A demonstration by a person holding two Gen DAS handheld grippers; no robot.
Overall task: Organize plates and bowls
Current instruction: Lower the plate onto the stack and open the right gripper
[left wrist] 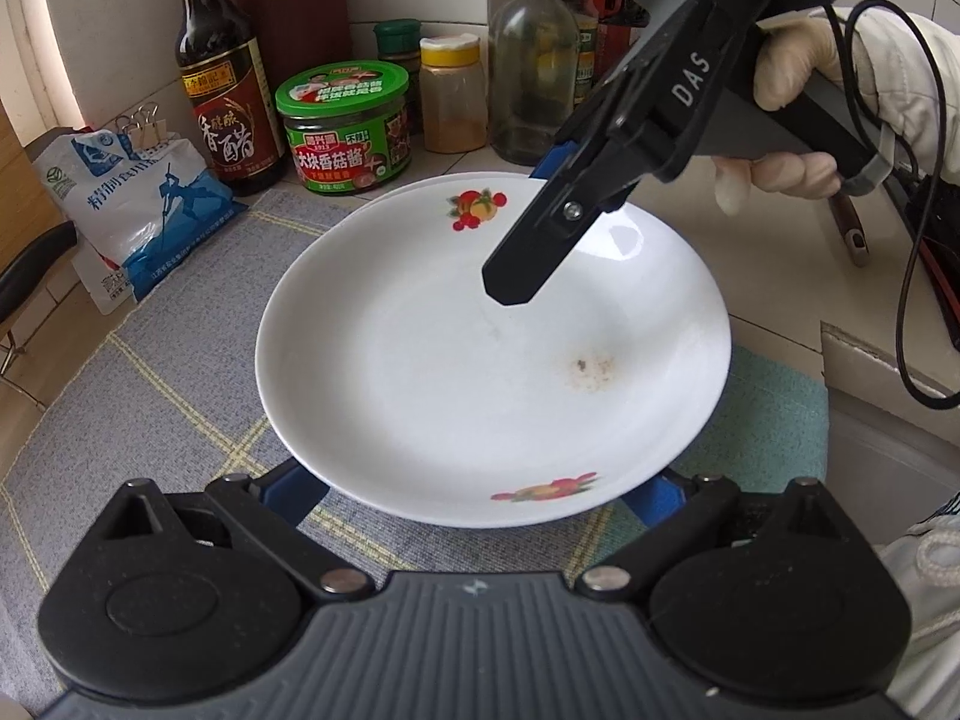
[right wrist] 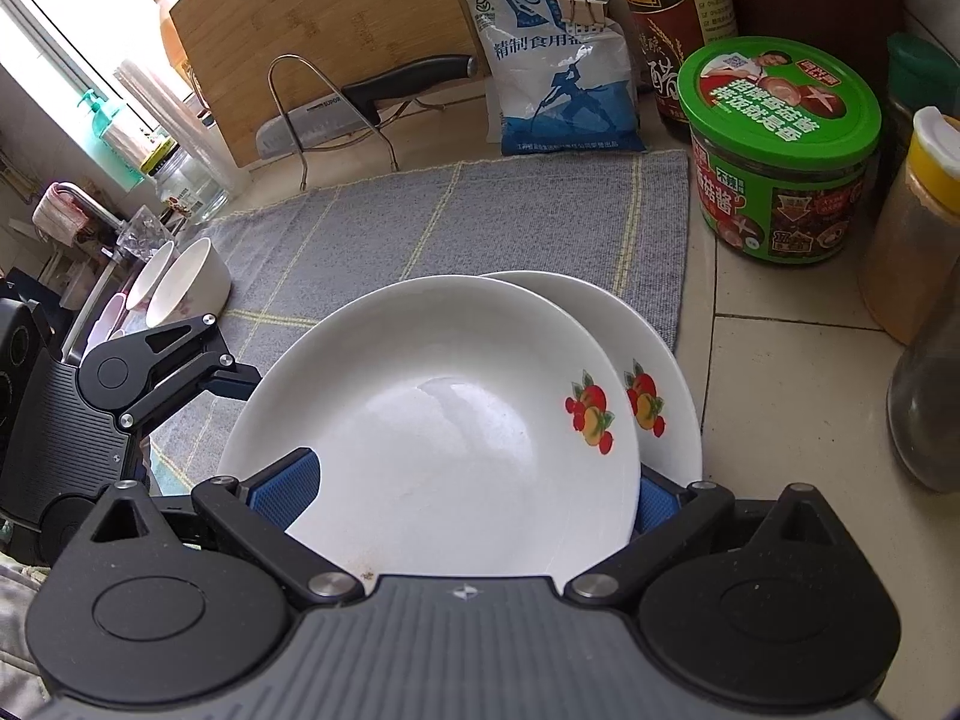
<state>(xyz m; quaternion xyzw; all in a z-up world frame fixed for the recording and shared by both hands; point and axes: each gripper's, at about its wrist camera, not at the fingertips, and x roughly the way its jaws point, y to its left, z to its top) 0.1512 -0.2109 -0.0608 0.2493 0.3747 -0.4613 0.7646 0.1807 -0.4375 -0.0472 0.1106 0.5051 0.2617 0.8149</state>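
Observation:
A white plate (left wrist: 456,360) with fruit decals and a small brown stain lies askew on a second matching plate (right wrist: 666,372), over a grey mat (right wrist: 480,216). My right gripper (right wrist: 471,495) is open and straddles the top plate's rim, one finger above and one below. In the left wrist view the right gripper (left wrist: 528,228) comes in from the upper right. My left gripper (left wrist: 474,498) is open at the opposite rim, with its fingertips hidden under the plate. Two white bowls (right wrist: 180,282) sit at the mat's left edge.
A green-lidded sauce jar (right wrist: 786,150), a vinegar bottle (left wrist: 228,96), a salt bag (right wrist: 558,72), spice jars (left wrist: 450,96) and a glass bottle (left wrist: 534,66) line the wall. A knife (right wrist: 360,102) rests on a wire rack by a bamboo board (right wrist: 324,18). A gloved hand (left wrist: 792,72) holds the right gripper.

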